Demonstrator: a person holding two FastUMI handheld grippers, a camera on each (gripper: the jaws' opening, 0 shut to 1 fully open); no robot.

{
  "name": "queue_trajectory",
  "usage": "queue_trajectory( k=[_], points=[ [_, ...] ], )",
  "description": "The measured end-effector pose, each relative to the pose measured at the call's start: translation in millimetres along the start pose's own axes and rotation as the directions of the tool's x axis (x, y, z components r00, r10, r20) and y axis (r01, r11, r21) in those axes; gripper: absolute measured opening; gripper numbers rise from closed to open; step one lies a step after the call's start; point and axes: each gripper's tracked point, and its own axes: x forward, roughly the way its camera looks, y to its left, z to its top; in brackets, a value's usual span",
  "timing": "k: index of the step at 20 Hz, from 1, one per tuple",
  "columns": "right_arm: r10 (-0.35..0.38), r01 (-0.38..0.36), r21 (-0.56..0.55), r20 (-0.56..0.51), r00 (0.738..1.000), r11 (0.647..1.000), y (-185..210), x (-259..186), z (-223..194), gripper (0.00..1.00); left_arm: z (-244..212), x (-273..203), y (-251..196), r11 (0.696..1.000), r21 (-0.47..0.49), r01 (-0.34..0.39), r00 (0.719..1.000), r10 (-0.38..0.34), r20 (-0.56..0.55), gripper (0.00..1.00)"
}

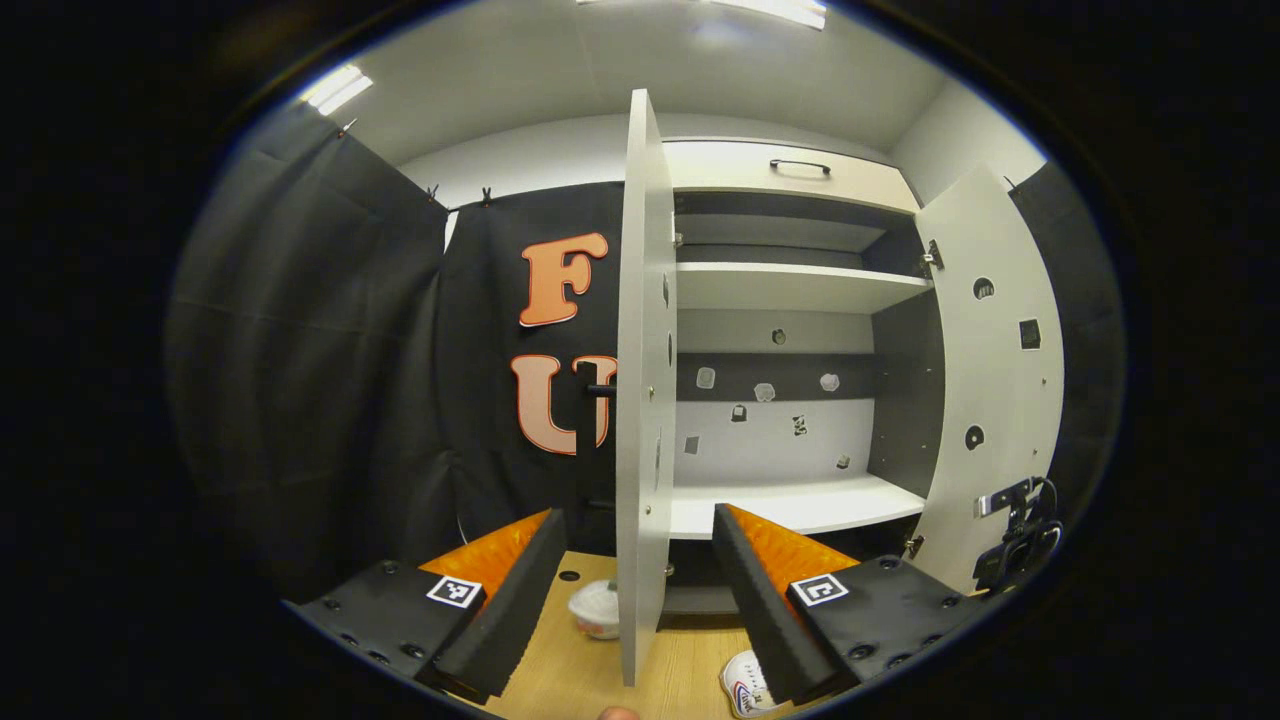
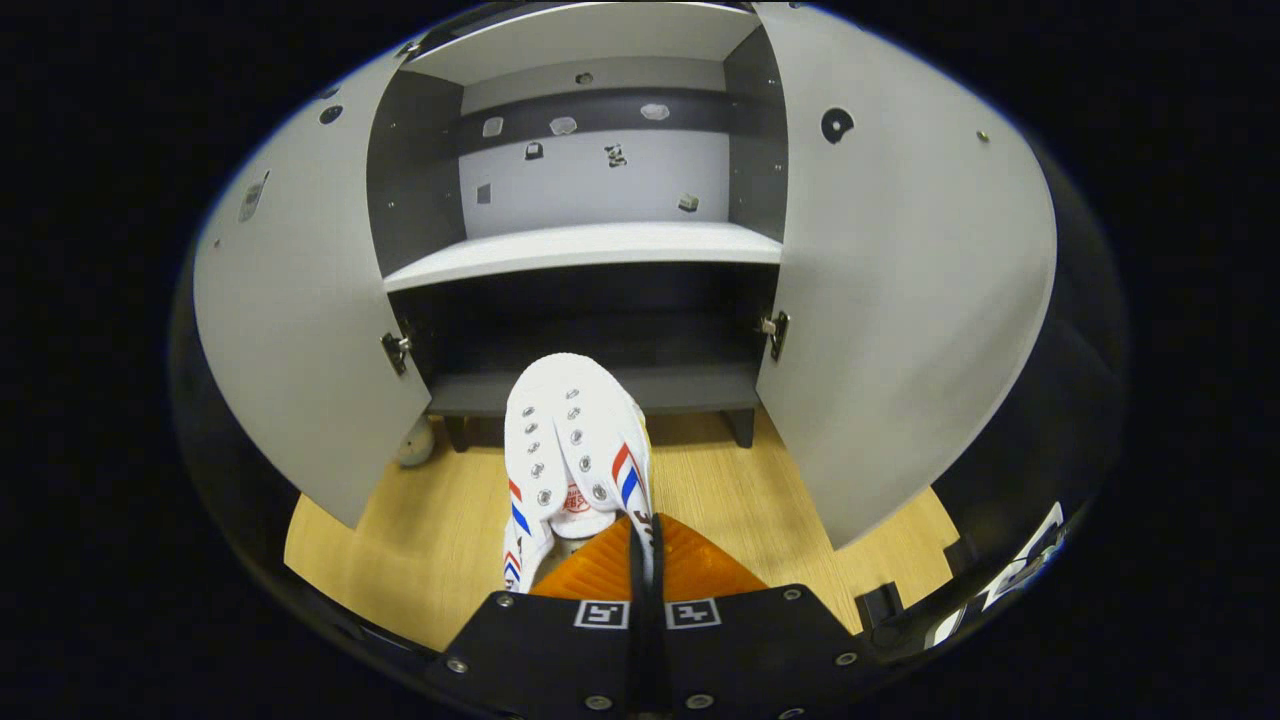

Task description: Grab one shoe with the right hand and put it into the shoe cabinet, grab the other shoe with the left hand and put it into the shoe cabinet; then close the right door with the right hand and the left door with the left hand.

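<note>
A white shoe (image 2: 575,440) with red and blue stripes hangs toe-forward in front of the cabinet's dark bottom compartment (image 2: 600,330). My right gripper (image 2: 640,528) is shut on its heel end. Both cabinet doors stand wide: the left door (image 2: 300,330) and the right door (image 2: 900,300). My left gripper (image 1: 637,515) is open and holds nothing, its fingers either side of the left door's edge (image 1: 640,400). Part of a white striped shoe (image 1: 745,688) lies on the wooden floor (image 1: 580,680) beside one finger.
The cabinet (image 1: 790,290) has white shelves above the low compartment. A small white rounded object (image 1: 597,608) sits on the floor behind the left door. Black equipment with a cable (image 1: 1020,535) stands by the right door (image 1: 990,380). Black cloth walls the booth.
</note>
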Motion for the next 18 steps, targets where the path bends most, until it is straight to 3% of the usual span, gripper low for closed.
queue_trajectory(
  k=[7,13,18],
  points=[
    [0.039,-0.047,0.045,0.167,0.985,0.998,33.4,-17.8,117.9,0.00,5.3,5.4,11.1,1.000,0.002,0.020,1.000,-0.020,0.023,0.94],
    [0.018,-0.036,0.065,0.262,0.965,0.997,39.6,5.0,208.3,0.00,6.6,6.4,15.5,0.999,-0.001,0.033,0.999,-0.033,0.033,0.94],
    [-0.023,-0.005,0.099,0.287,0.958,0.995,32.6,56.3,268.6,0.00,10.9,-1.1,22.9,1.000,0.009,0.014,0.999,-0.014,0.047,0.96]
  ],
)
